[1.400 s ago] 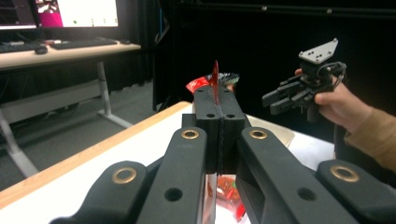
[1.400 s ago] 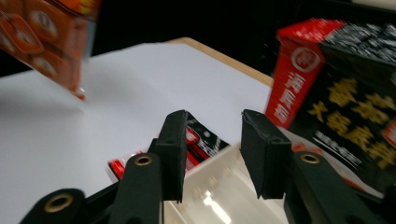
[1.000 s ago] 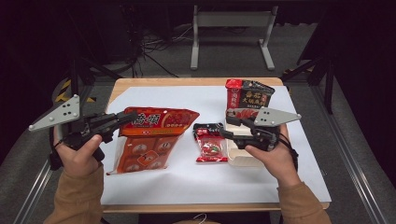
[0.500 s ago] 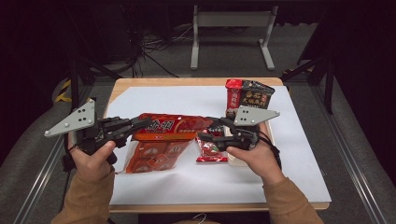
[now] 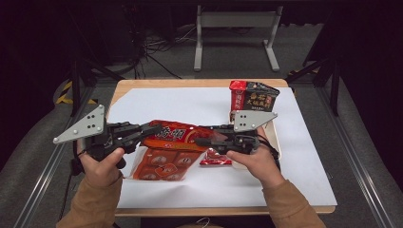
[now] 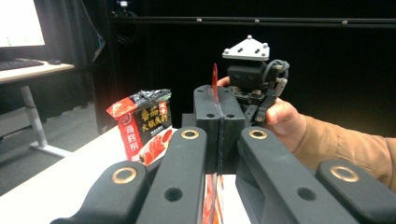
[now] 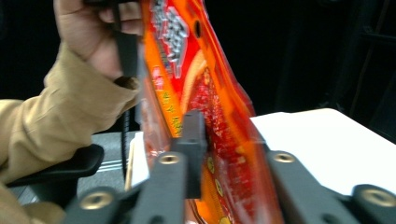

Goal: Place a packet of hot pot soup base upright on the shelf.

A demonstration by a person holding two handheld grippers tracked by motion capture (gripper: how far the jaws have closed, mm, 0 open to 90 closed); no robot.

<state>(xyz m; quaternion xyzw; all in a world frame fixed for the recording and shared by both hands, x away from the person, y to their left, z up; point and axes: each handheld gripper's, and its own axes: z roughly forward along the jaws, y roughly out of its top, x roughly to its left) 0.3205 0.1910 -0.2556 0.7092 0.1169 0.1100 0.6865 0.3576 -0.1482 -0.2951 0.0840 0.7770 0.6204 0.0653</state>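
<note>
- Left gripper view: your left gripper [image 6: 219, 126] has its jaws pressed together on the edge of the red pouch [image 6: 215, 84], which stands as a thin red strip above the pads and runs down between the arms.
- Right gripper view: your right gripper [image 7: 219, 135] has been closing its jaws just now, with the red pouch between them; the near pad lies against the film, the far one is hidden behind it, so you cannot tell from here whether both press.
- High view: the red pouch [image 5: 177, 135] is held up off the bench between the two grippers, left gripper [image 5: 154, 129] on its left end and right gripper [image 5: 200, 141] at its right end, and its lower part hangs down toward the white sheet [image 5: 309, 156].
- A small red sachet [image 5: 215, 159] lies on the sheet just under your right hand [image 5: 252, 159], partly covered by it.
- A red and black bag [image 5: 252, 97] stands upright at the far right of the bench [image 5: 142, 83], behind your right gripper and apart from the pouch.
- Your left hand [image 5: 102, 161] sits at the sheet's left edge.
- Beyond the bench a white frame [image 5: 235, 33] stands on the floor.
</note>
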